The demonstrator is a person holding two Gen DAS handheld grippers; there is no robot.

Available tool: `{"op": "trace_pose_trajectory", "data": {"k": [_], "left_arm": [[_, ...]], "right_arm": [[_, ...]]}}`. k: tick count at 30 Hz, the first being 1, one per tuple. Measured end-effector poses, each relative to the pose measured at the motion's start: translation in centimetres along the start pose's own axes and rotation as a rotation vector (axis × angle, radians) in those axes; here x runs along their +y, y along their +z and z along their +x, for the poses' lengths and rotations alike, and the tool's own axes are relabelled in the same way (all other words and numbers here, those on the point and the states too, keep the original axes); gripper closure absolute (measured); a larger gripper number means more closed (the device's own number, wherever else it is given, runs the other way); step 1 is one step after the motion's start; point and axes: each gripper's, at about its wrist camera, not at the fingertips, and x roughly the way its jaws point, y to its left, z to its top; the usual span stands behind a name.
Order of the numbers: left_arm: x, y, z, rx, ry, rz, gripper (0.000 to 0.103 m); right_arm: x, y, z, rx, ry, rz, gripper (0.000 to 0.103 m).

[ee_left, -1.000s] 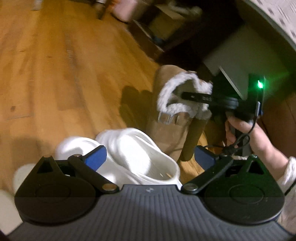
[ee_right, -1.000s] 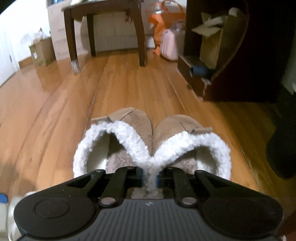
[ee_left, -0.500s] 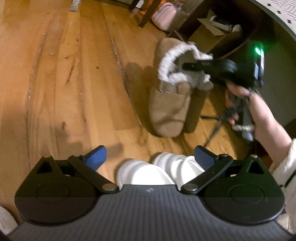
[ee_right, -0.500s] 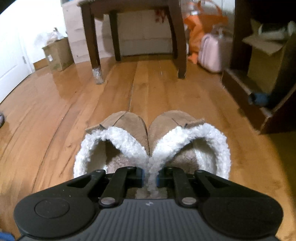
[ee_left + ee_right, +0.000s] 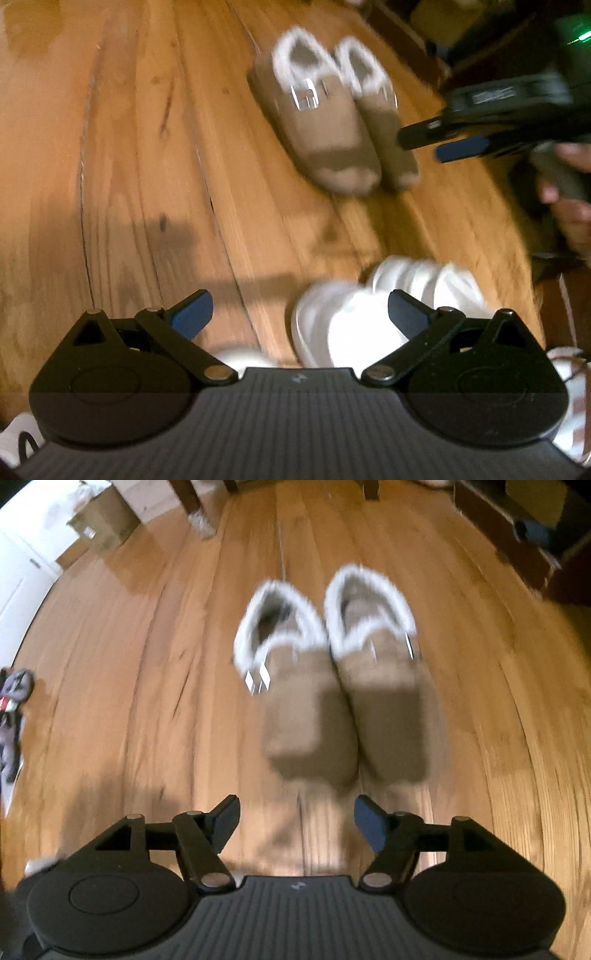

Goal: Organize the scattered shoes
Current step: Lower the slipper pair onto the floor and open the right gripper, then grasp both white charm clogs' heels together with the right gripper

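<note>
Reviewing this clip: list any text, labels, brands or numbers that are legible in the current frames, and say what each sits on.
No text can be read in either view.
White label on the black body of the right tool, seen from the left wrist: print too blurred to read.
Small pale emblem on the ribbed grey housing of the left tool: a mark, not legible text.
Metal buckles on the tan fleece-lined slippers: blurred, no lettering visible.

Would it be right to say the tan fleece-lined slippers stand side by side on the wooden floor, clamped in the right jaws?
Not quite. The tan slippers do stand side by side on the wooden floor, but the right gripper has just opened its jaws and holds nothing; the right wrist view shows the pair lying free ahead of it.
</note>
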Motion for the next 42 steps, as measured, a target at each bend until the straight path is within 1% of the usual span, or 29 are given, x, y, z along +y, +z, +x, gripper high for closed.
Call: {"op": "trace_pose_trajectory", "data": {"k": [4,7,9,13,17,20,21,23,25,30,31,32,34,35,37,40,42], "left_arm": [[-0.8,-1.2,-0.4,0.034,-0.046,-0.001,0.0],[-1.4,-1.6,-0.4,0.082,-0.066,0.008,0.0],[-1.8,-2.3,-0.5,0.114,-0.053,0.035,0.0],[-2.0,-3.3,-0.3,0.174,-0.013,0.101,0.0],[-1.0,-3.7,-1.0,0.141,-0.019,0.074,0.0],[0.0,-3.3,-1.4,0.07,-0.076,0.086,0.0],[0.1,-3.3,-1.5,0.061,-0.089,0.103,0.0],[0.2,-3.6,-1.5,0.058,-0.105,0.139,0.0],[0.1,-3.7,-1.3,0.062,-0.105,0.164,0.0],[0.7,-3.6,-0.4,0.082,-0.081,0.138,0.0],[0.9,-3.5,-0.1,0.085,-0.08,0.129,0.0],[1.2,-3.5,0.0,0.086,-0.083,0.12,0.0],[1.6,-3.5,0.1,0.085,-0.087,0.098,0.0],[1.9,-3.5,0.2,0.084,-0.089,0.083,0.0],[2.3,-3.4,0.1,0.083,-0.099,0.06,0.0],[2.8,-3.3,-0.4,0.081,-0.143,0.031,0.0],[2.8,-3.3,-0.8,0.068,-0.156,0.028,0.0]], "right_arm": [[0.2,-2.7,-0.8,0.095,0.011,0.035,0.024],[0.5,-4.9,-0.4,0.247,0.017,0.058,0.023],[0.9,-5.4,0.1,0.316,-0.017,0.045,0.023],[1.7,-5.6,1.3,0.406,-0.11,0.003,0.023],[2.6,-6.6,2.7,0.488,-0.148,-0.013,0.023],[3.4,-6.6,3.4,0.512,-0.153,-0.029,0.023],[3.7,-6.4,3.7,0.521,-0.159,-0.038,0.023],[3.9,-6.1,4.6,0.554,-0.184,-0.052,0.023],[4.1,-6.2,5.5,0.583,-0.201,-0.063,0.023],[4.4,-6.7,8.6,0.675,-0.226,-0.1,0.024],[4.5,-6.8,9.1,0.692,-0.223,-0.106,0.026],[4.5,-7.0,9.8,0.722,-0.215,-0.106,0.037],[4.1,-7.6,10.6,0.797,-0.192,-0.09,0.056],[4.0,-7.8,10.8,0.828,-0.187,-0.091,0.063],[3.9,-8.0,11.0,0.854,-0.199,-0.129,0.065],[4.0,-8.1,11.8,0.88,-0.221,-0.131,0.066],[3.9,-9.1,13.0,0.919,-0.257,-0.144,0.066]]}}
